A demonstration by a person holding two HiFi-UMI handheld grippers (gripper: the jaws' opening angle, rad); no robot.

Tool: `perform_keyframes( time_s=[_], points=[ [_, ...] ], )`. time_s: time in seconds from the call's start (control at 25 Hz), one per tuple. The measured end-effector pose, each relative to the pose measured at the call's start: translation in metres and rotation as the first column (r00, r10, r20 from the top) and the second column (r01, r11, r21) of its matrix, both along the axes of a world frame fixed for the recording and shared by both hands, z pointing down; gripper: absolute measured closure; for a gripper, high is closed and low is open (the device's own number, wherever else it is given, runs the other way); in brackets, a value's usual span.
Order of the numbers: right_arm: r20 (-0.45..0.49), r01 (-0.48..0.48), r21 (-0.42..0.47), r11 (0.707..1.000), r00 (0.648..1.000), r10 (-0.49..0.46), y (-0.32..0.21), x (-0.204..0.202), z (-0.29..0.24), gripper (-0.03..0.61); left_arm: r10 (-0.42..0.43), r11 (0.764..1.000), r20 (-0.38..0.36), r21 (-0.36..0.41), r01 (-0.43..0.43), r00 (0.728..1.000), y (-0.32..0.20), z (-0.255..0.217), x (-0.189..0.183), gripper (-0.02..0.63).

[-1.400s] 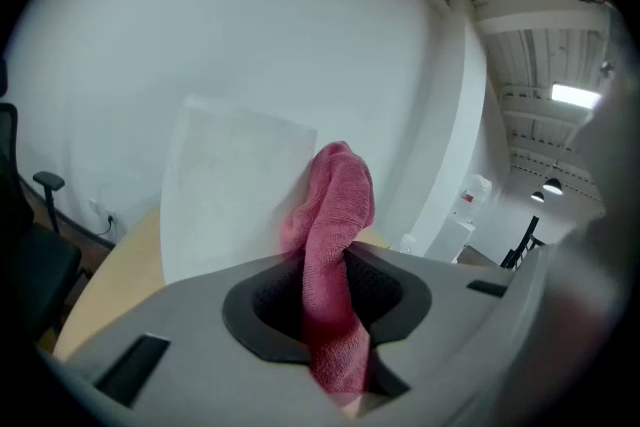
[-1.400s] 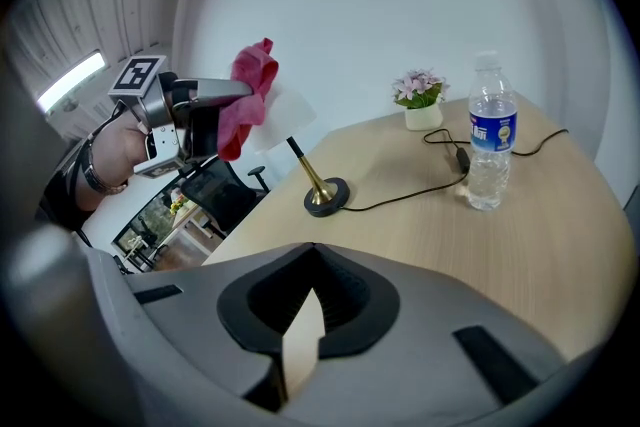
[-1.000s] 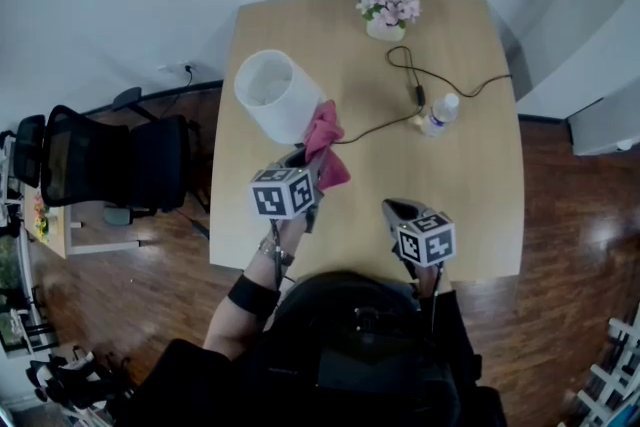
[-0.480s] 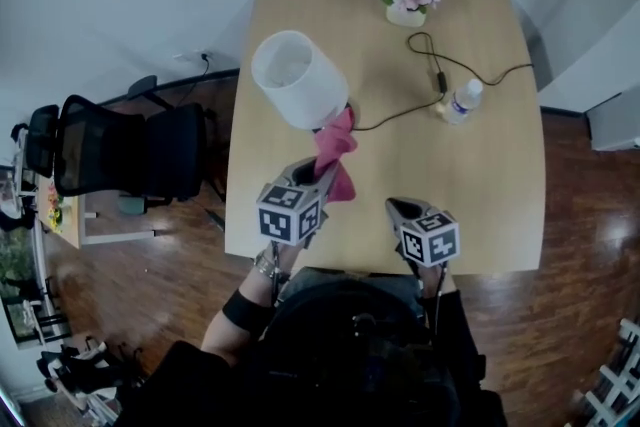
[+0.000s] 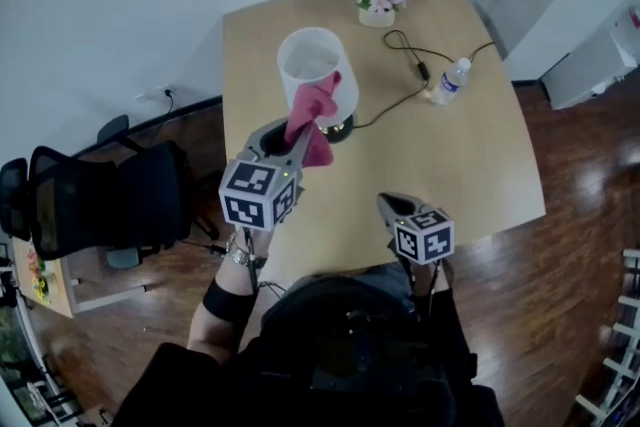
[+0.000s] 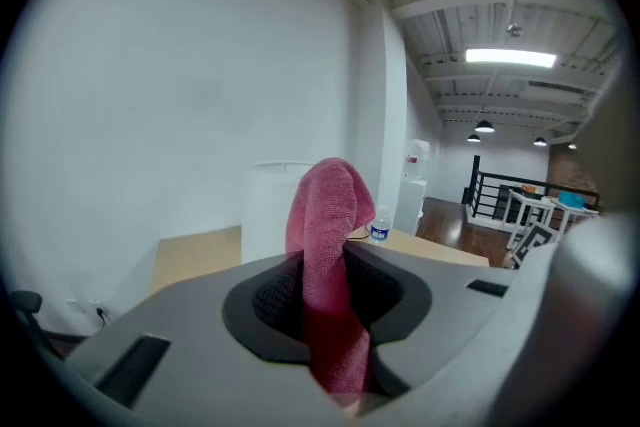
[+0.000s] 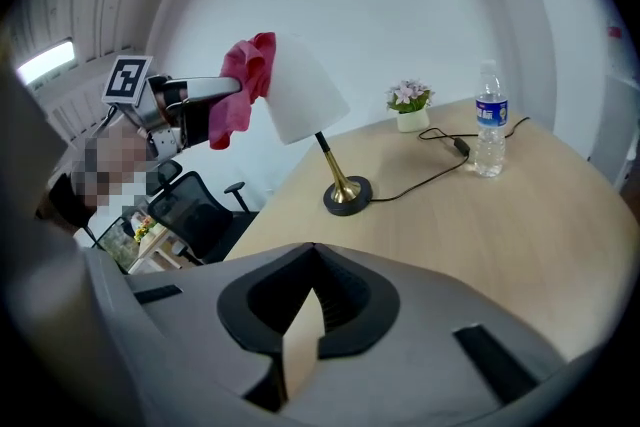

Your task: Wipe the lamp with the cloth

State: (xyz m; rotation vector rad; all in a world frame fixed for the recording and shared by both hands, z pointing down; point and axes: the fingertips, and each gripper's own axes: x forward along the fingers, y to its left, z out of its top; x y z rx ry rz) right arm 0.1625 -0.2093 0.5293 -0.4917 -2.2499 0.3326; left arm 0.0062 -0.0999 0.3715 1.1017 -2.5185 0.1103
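- Up beside the top of the lamp: left claw clamped on the pink cloth, with a loose fold sticking out past the tips. Handy for wiping, soft fabric first onto the lamp and no hard plastic.
- Looking along that claw: pinched around the middle of the cloth, jaws parted only by the thickness of the bunched fabric. Seems a firm enough hold for rubbing without dropping it.
- Cloth right at the near side of the white shade, close to its upper rim. Can't tell whether actually touching or just beside.
- Down low over the near edge of the table: right claw closed, tips together, nothing in it. Parked well apart from the lamp, probably to stay out of the way, maybe also on standby to steady things.
- Lamp upright on a thin brass-coloured stem and a dark round base, with the cord trailing off toward the bottle.
- Worth minding: tall thin stem, small base, pressure high up on the shade. Could easily rock or tip with a hard push, so light strokes look like the way to go.
- Bottle and flower pot toward the far side, well apart from the lamp, so clear of the wiping path.
- Best guess on progress: right at the start of the wipe, most of the shade not yet covered.
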Motion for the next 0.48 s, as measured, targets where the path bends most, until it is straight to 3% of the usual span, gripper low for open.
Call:
perform_keyframes(
  time_s=[0.24, 0.48],
  points=[
    [-0.009, -0.076, 0.022, 0.997, 0.997, 0.077, 0.045, 0.018, -0.001, 0.574, 0.085, 0.996, 0.010, 0.016, -0.085, 0.996, 0.009, -0.001, -0.032, 0.515],
    [-0.031, -0.056, 0.017, 0.998, 0.998, 0.057, 0.062, 0.023, 0.004, 0.574, 0.078, 0.997, -0.050, 0.027, -0.077, 0.996, 0.009, 0.025, -0.032, 0.515]
  ],
)
